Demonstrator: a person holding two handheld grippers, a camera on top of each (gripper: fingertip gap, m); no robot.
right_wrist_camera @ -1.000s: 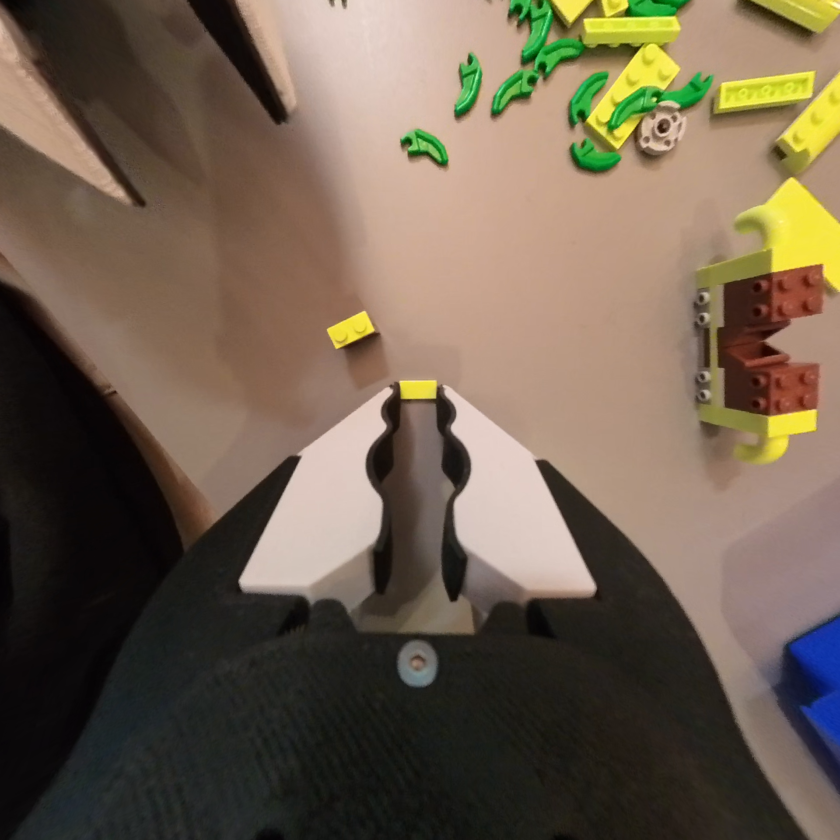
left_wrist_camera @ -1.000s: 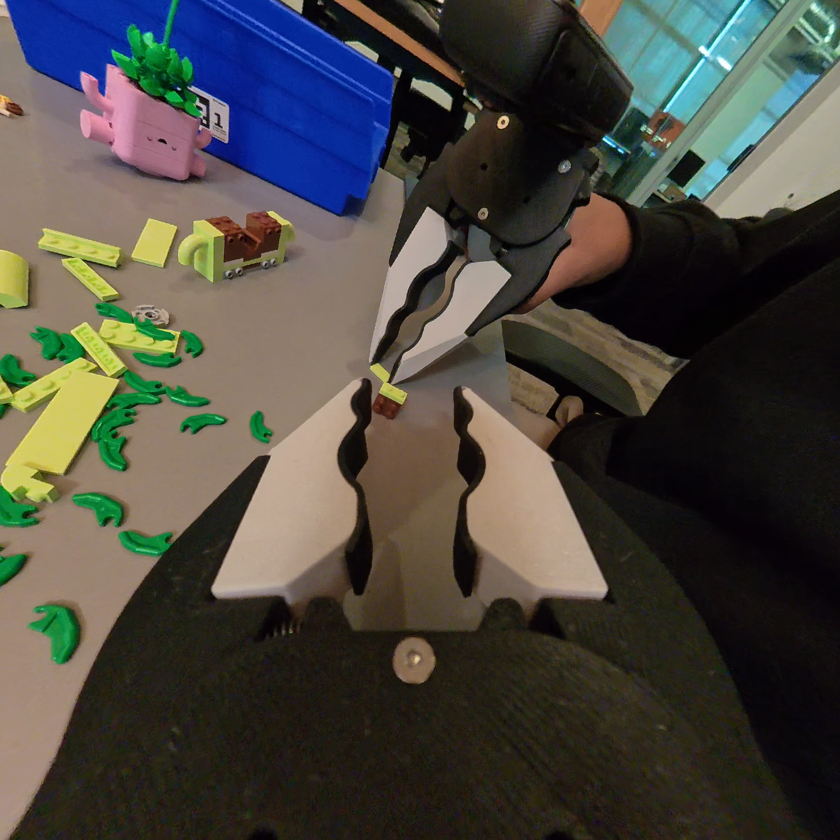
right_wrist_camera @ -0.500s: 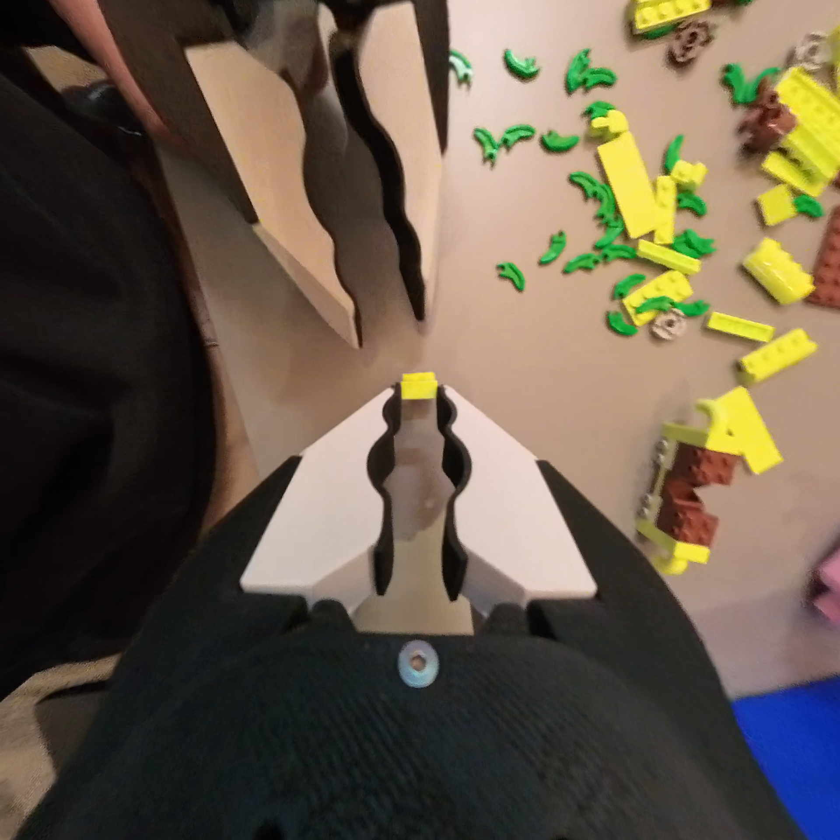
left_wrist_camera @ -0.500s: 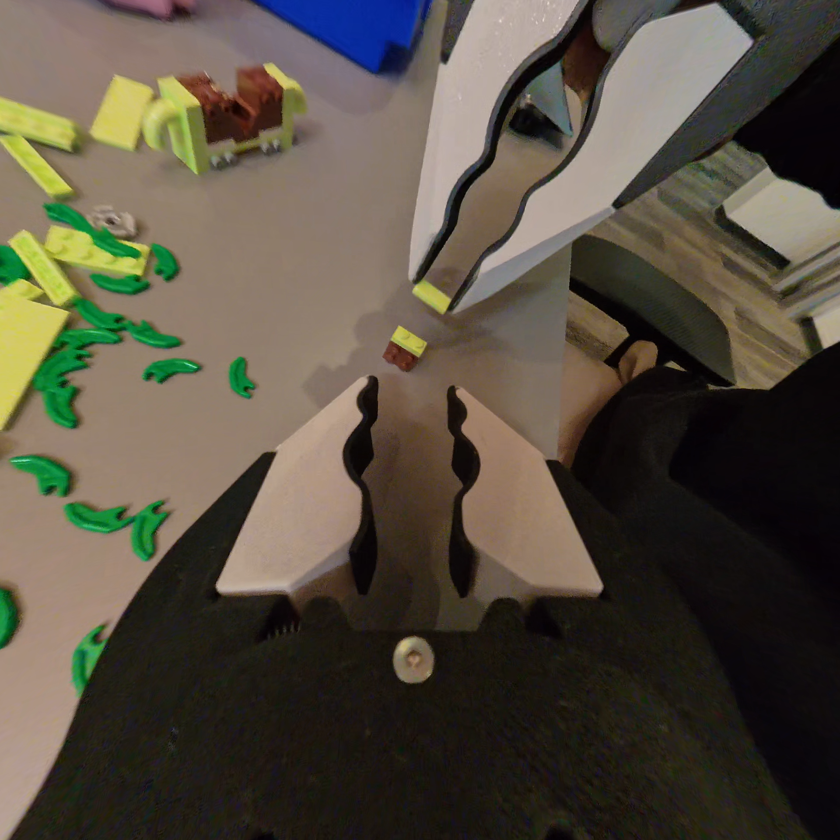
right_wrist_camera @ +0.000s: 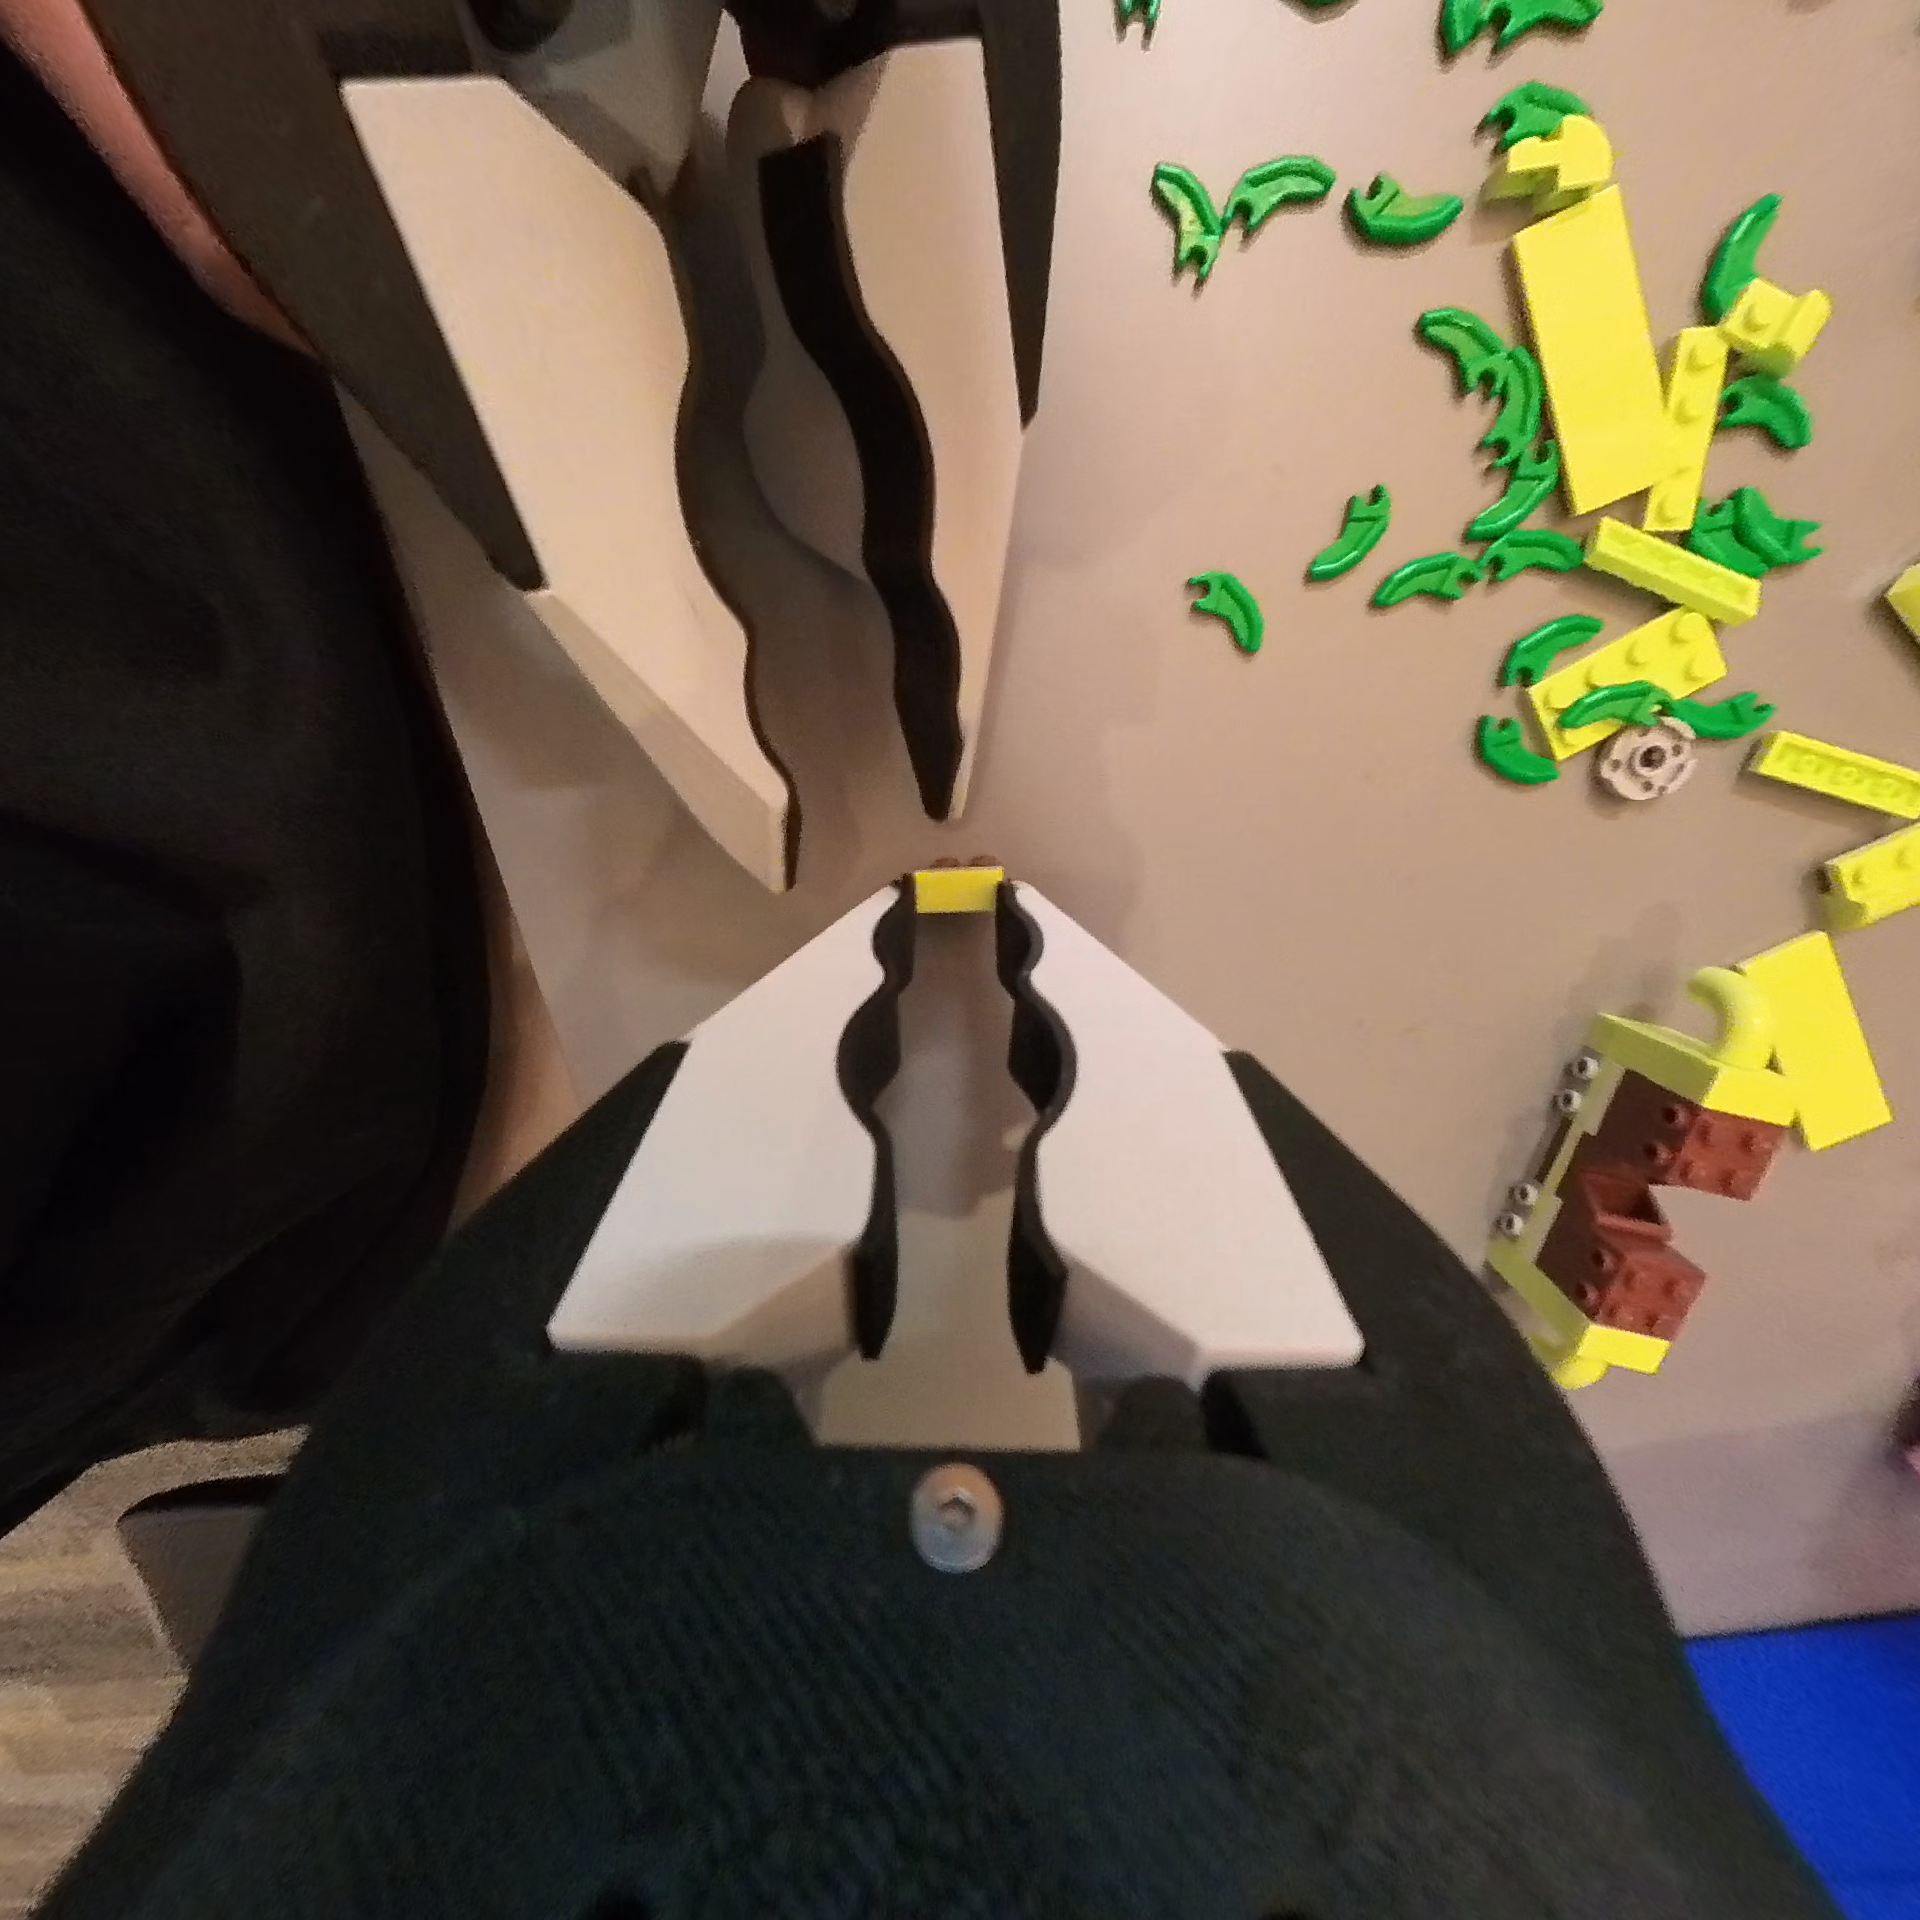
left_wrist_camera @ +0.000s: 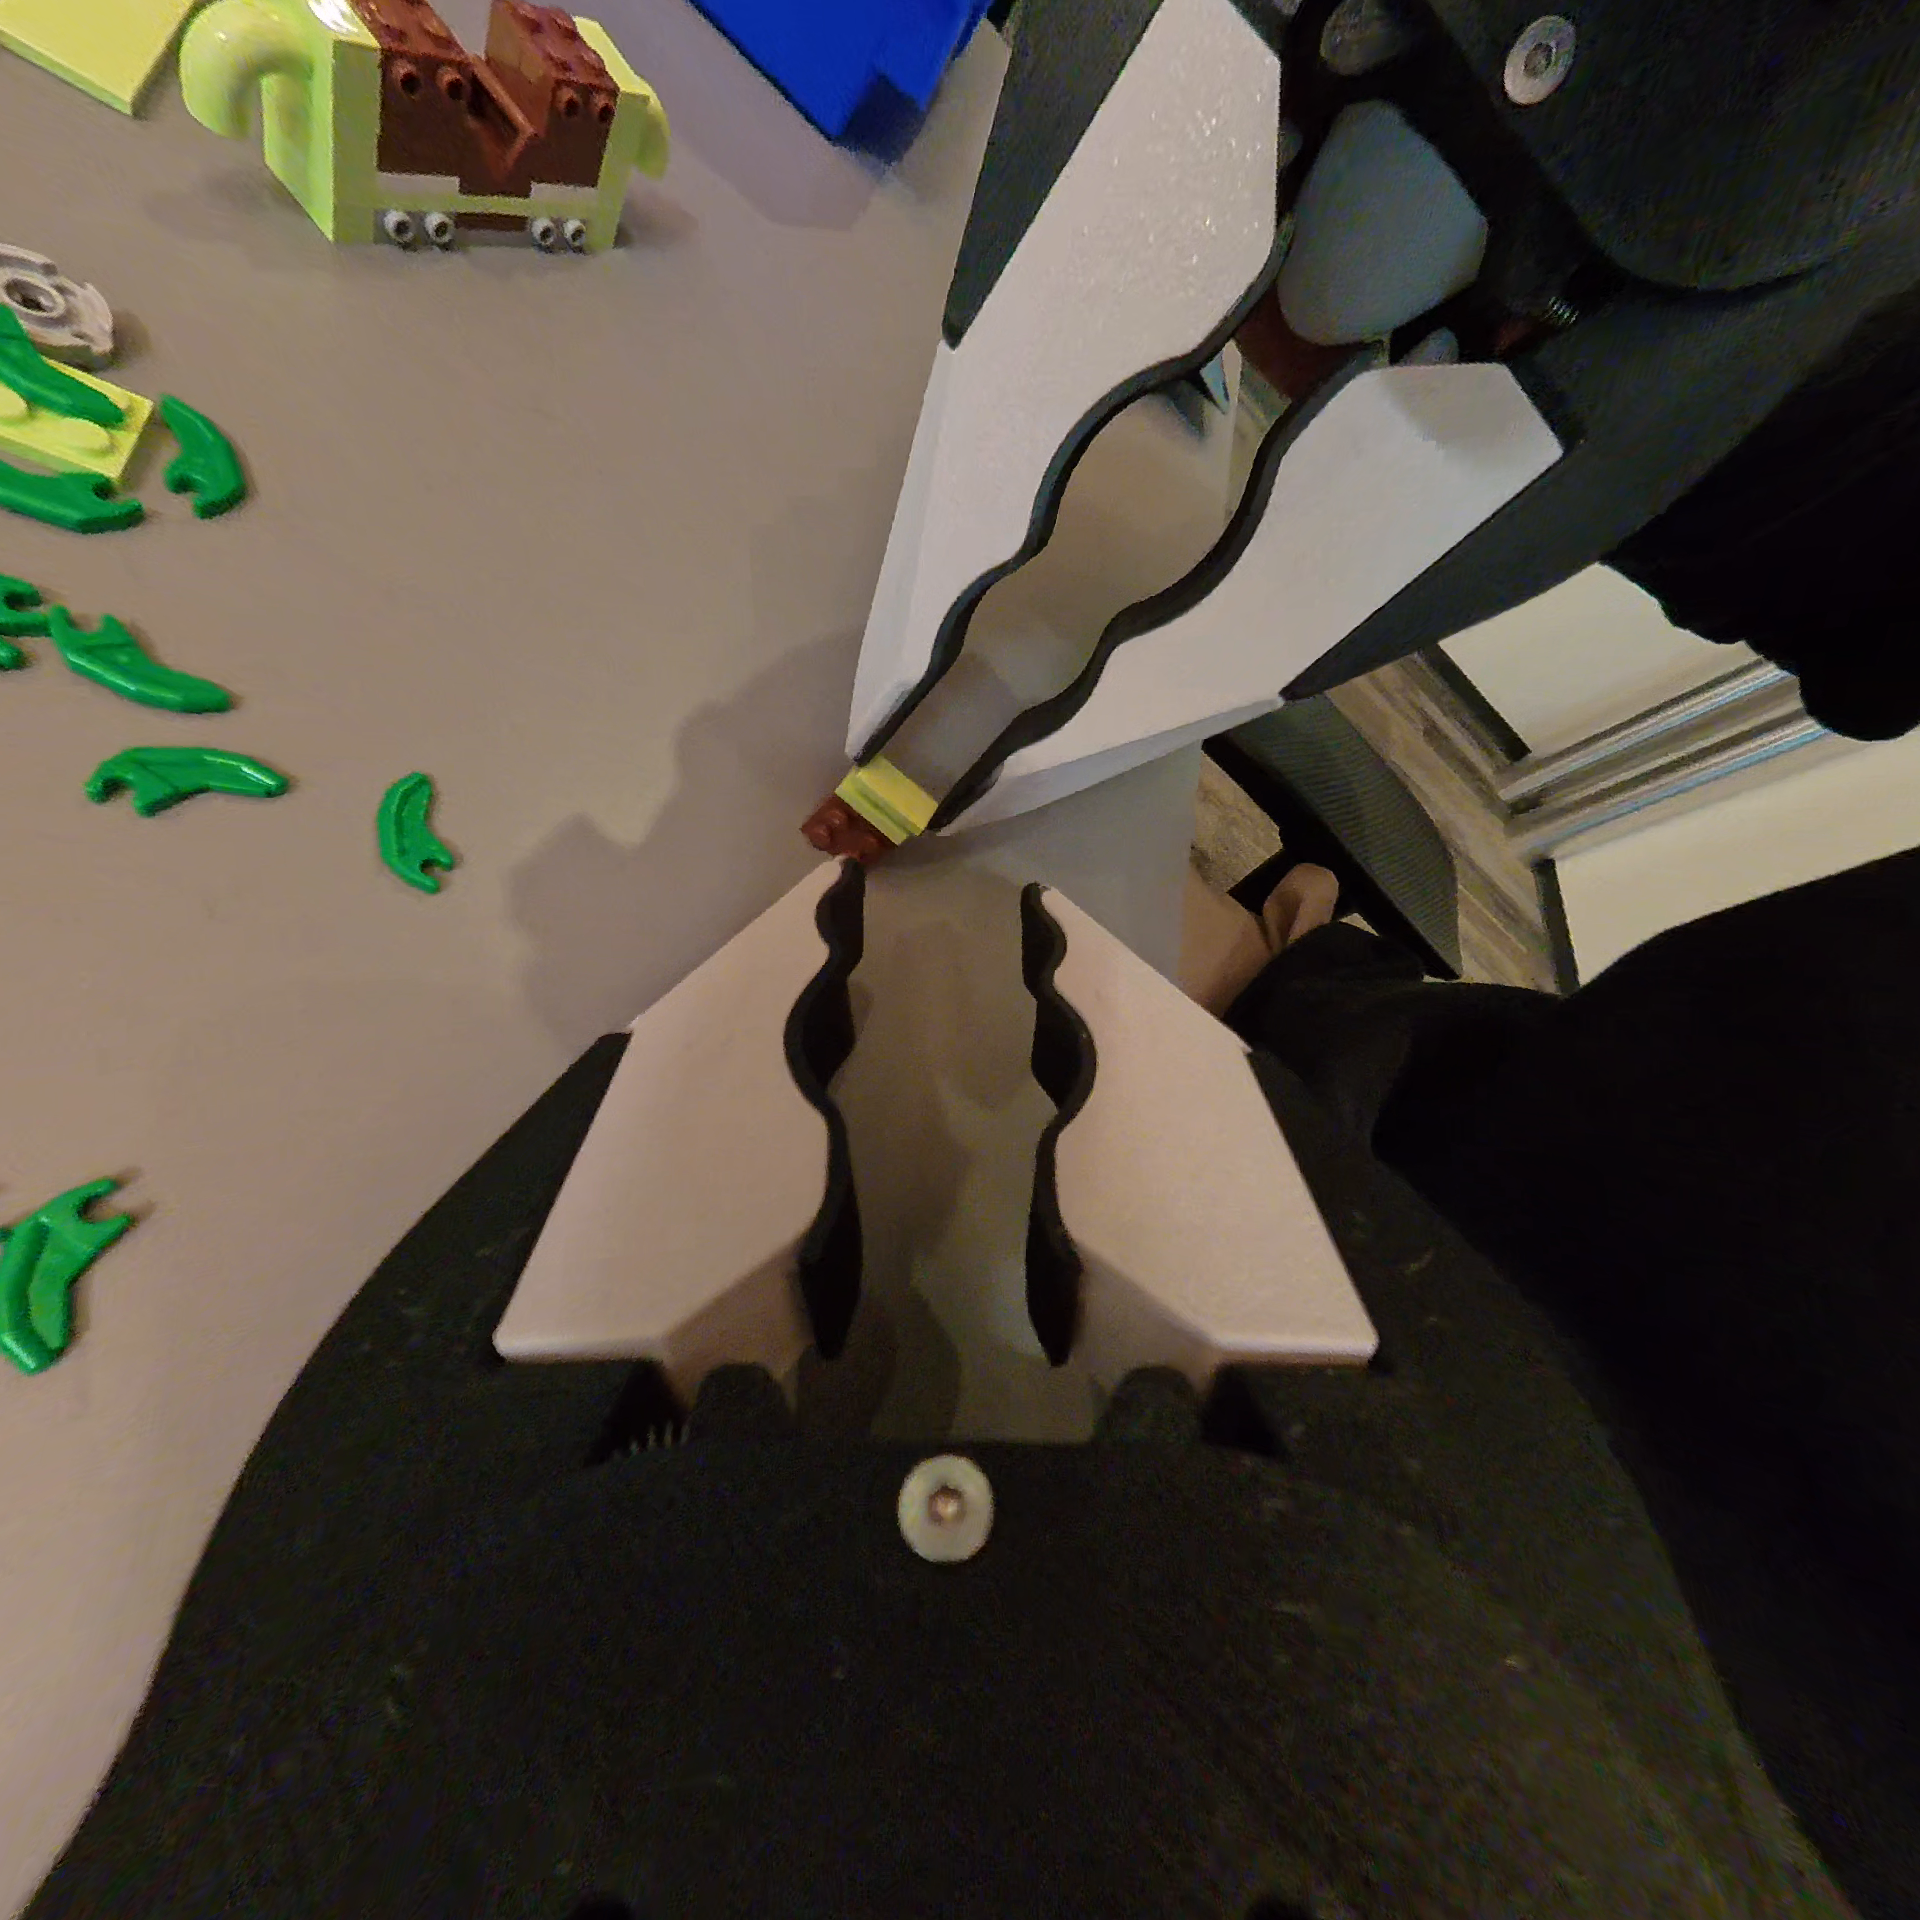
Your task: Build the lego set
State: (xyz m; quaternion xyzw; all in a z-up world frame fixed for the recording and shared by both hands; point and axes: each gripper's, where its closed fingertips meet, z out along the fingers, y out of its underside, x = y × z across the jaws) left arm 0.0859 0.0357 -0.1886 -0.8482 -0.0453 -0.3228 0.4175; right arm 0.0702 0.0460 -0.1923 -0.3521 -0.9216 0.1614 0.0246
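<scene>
My right gripper (right_wrist_camera: 954, 899) is shut on a small lime-yellow plate (right_wrist_camera: 954, 891). It presses the plate against a small brown piece (left_wrist_camera: 840, 831) on the grey table (left_wrist_camera: 623, 520), near the table's edge. In the left wrist view the right gripper (left_wrist_camera: 899, 805) comes down from the upper right with the plate (left_wrist_camera: 883, 798) at its tips. My left gripper (left_wrist_camera: 940, 888) is open and empty, its left fingertip just beside the brown piece. In the right wrist view the left gripper (right_wrist_camera: 862, 842) points down at the plate from above, jaws apart.
A lime and brown partial build (left_wrist_camera: 447, 135) (right_wrist_camera: 1662, 1195) stands farther back. Green leaf pieces (left_wrist_camera: 416, 831) (right_wrist_camera: 1226, 608), lime plates (right_wrist_camera: 1590, 343) and a grey round piece (right_wrist_camera: 1647, 764) lie scattered. A blue bin (left_wrist_camera: 831, 62) stands behind. The table edge and a chair (left_wrist_camera: 1351, 790) are close by. Left and right tips are no more than a few centimetres apart.
The right gripper has come down and set its yellow plate against the brown piece. The left gripper has moved forward, and its tips now reach the brown piece.
</scene>
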